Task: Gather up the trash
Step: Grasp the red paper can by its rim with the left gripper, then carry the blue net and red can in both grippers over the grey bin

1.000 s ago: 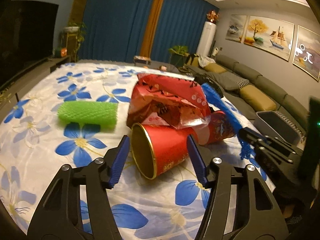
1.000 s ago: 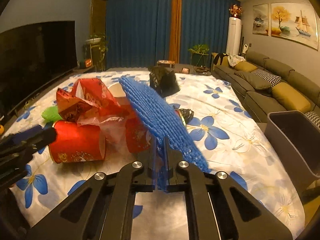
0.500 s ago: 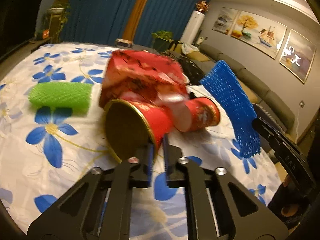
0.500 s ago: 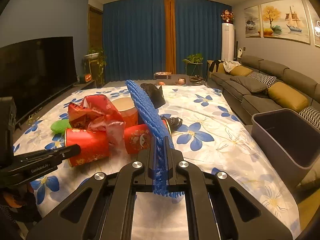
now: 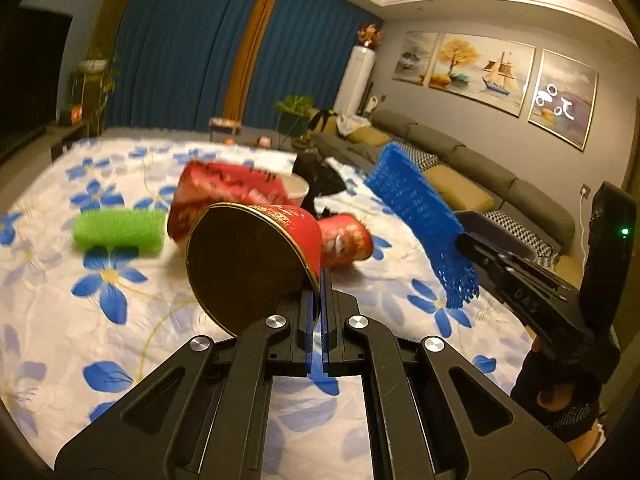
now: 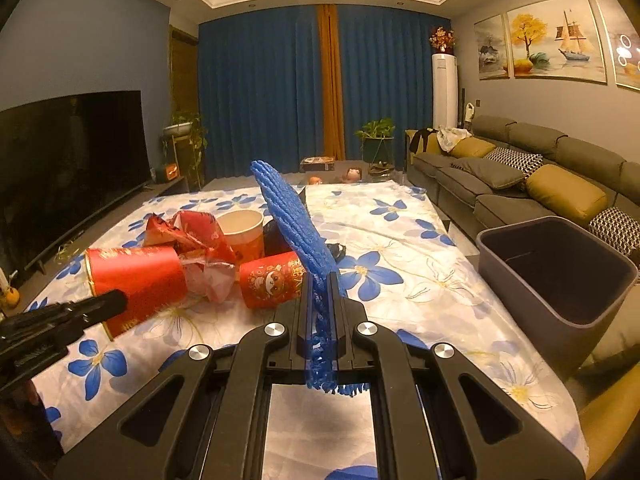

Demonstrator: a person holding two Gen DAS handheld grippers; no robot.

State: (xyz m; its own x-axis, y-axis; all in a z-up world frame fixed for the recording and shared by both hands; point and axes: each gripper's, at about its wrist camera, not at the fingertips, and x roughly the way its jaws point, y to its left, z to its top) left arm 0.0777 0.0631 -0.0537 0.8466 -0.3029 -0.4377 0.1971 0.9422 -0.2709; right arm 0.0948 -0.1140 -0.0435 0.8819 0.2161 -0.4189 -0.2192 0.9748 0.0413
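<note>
While both claws clamped trash, three red cups showed.
Left gripper (image 5: 316,304) pinched one red cup (image 5: 256,260); right gripper (image 6: 320,300) pinched blue foam net (image 6: 294,220) beside grey bin (image 6: 560,276).

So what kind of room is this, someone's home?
Most likely a home living room: a long sofa with cushions runs along the right wall, a big TV stands on the left, and framed paintings hang above the sofa.
</note>
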